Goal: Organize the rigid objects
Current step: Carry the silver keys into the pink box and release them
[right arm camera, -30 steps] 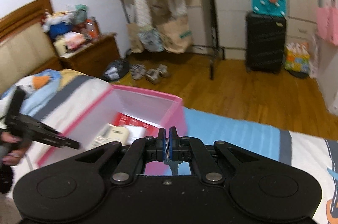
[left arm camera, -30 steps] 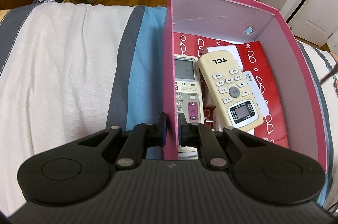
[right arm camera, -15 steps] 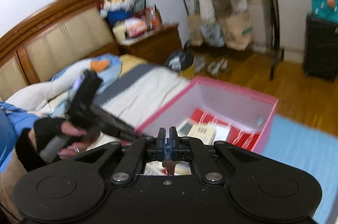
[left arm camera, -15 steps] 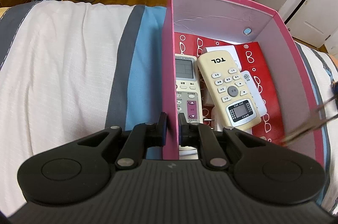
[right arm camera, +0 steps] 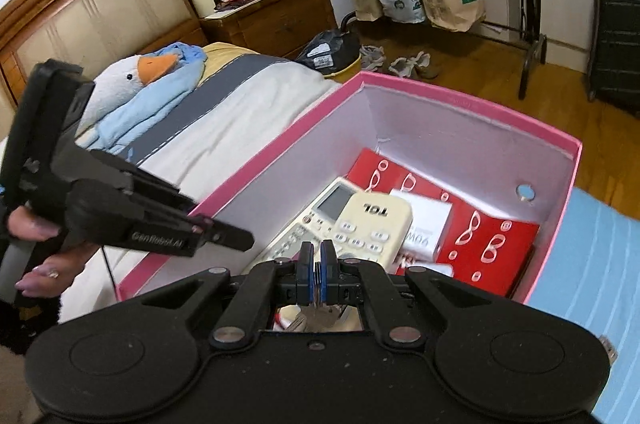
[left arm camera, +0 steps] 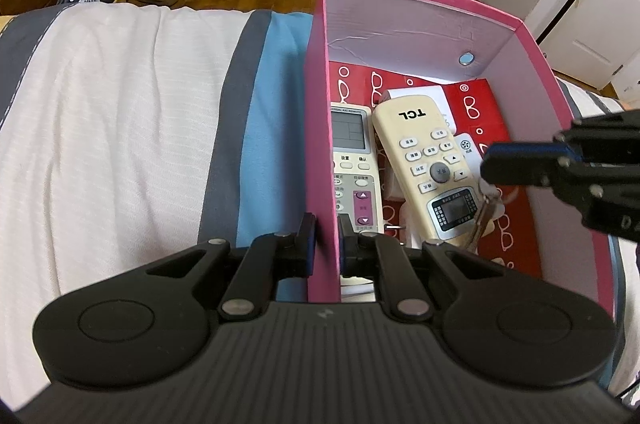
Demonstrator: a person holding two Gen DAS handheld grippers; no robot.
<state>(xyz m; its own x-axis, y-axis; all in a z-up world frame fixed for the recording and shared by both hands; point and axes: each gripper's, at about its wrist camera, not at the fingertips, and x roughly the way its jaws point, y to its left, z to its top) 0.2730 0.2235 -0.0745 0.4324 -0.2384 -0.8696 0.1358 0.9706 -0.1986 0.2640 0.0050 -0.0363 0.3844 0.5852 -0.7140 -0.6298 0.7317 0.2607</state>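
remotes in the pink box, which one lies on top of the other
The cream remote marked TCL lies on top, angled across the box. The white remote with the larger grey screen lies flat beside the left wall, partly under it.

Two matte black handheld grippers: the left gripper (left arm camera: 323, 238) and right gripper (right arm camera: 319, 278) each show a ribbed black body, twin round discs, linkage arms with silver rivets, and blue-padded fingers (right arm camera: 306, 274). Seen from the right wrist camera, the left unit carries white "GenRobot.AI" lettering along its arm. Behind that lettering, the person's hand (right arm camera: 38, 252) shows bare skin and pale polished nails.
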